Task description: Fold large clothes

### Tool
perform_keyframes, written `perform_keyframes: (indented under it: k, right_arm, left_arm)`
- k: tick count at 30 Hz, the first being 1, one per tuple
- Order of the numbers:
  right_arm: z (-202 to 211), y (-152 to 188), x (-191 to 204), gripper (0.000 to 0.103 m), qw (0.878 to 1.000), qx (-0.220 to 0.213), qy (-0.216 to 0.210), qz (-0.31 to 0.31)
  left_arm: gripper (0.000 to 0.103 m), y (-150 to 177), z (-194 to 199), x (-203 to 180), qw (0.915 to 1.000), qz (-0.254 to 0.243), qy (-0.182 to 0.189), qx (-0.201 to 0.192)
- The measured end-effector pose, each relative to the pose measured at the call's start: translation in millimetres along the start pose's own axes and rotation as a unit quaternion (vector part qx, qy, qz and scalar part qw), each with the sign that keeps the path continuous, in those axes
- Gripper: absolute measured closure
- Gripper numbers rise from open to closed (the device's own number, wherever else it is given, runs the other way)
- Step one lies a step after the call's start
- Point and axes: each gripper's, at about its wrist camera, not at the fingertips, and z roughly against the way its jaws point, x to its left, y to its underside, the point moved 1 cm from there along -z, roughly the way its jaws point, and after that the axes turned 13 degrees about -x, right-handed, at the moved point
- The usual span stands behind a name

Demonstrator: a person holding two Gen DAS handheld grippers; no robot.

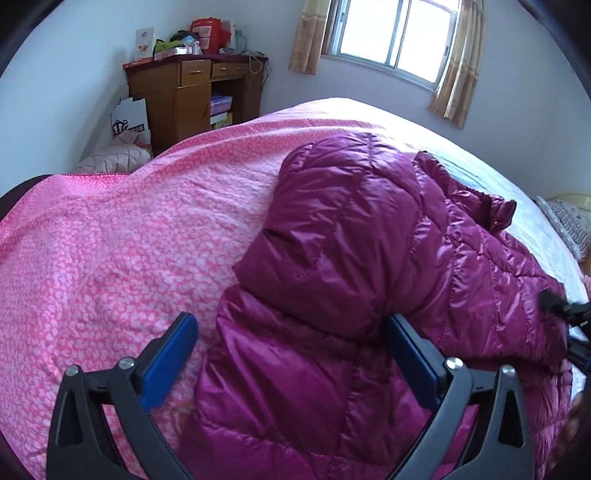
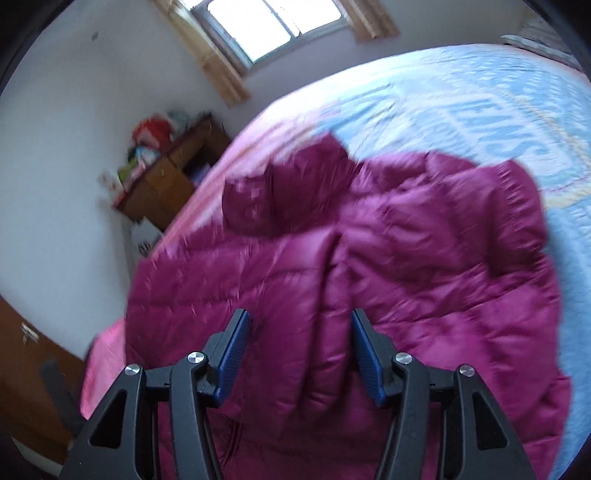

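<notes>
A shiny magenta quilted puffer jacket point(image 1: 369, 258) lies on the bed, a sleeve folded over its body. My left gripper point(image 1: 291, 328) is open just above the jacket's near left part, one blue pad over the pink cover and one over the jacket. In the right wrist view the jacket point(image 2: 388, 258) spreads across the bed, blurred by motion. My right gripper point(image 2: 299, 325) is open above the jacket's near middle and holds nothing. The right gripper's tip also shows in the left wrist view point(image 1: 569, 314) at the jacket's right edge.
The bed has a pink patterned cover point(image 1: 129, 240) and a light blue cover point(image 2: 480, 103) on the far side. A wooden desk point(image 1: 192, 96) with clutter stands in the corner. A curtained window point(image 1: 395, 33) is behind the bed. A pillow point(image 1: 569, 221) lies at right.
</notes>
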Motion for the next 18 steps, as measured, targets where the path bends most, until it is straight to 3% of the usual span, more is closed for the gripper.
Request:
perform_keyframes:
  k: [2, 3, 4, 5, 7, 12, 15, 18]
  right_arm:
    - [-7.5, 8.3, 8.8, 0.047, 0.999, 0.002, 0.018, 0.028]
    - [-5.9, 11.5, 13.5, 0.052, 0.999, -0.005, 0.024, 0.045]
    - [-5.4, 15.1, 17.7, 0.067, 0.998, -0.009, 0.028, 0.061]
    - [-3.1, 16.3, 22.1, 0.074, 0.997, -0.01, 0.028, 0.073]
    - [5.0, 17.3, 28.3, 0.078, 0.996, -0.014, 0.03, 0.083]
    - [37.1, 25.6, 30.4, 0.078, 0.994, -0.022, 0.041, 0.103]
    - [33.9, 34.2, 21.6, 0.078, 0.991, -0.01, 0.066, 0.12]
    - [22.8, 43.8, 11.3, 0.075, 0.991, -0.008, 0.058, 0.119]
  left_arm:
    - [0.0, 1.0, 2.0, 1.5, 1.0, 0.005, 0.006, -0.002]
    - [0.0, 1.3, 2.9, 2.4, 0.9999, 0.01, 0.01, -0.005]
    - [0.0, 1.4, 3.9, 3.7, 0.9997, 0.016, 0.016, -0.008]
    - [0.0, 1.6, 5.3, 5.6, 0.9994, 0.024, 0.023, -0.011]
    - [0.0, 2.3, 10.4, 13.5, 0.9983, 0.04, 0.037, -0.017]
    - [0.0, -0.5, 9.4, 18.7, 0.9969, 0.057, 0.05, -0.021]
    - [0.0, -2.1, 7.1, 15.2, 0.9982, 0.043, 0.038, -0.017]
    - [0.0, -1.9, 5.0, 10.8, 0.9989, 0.033, 0.03, -0.012]
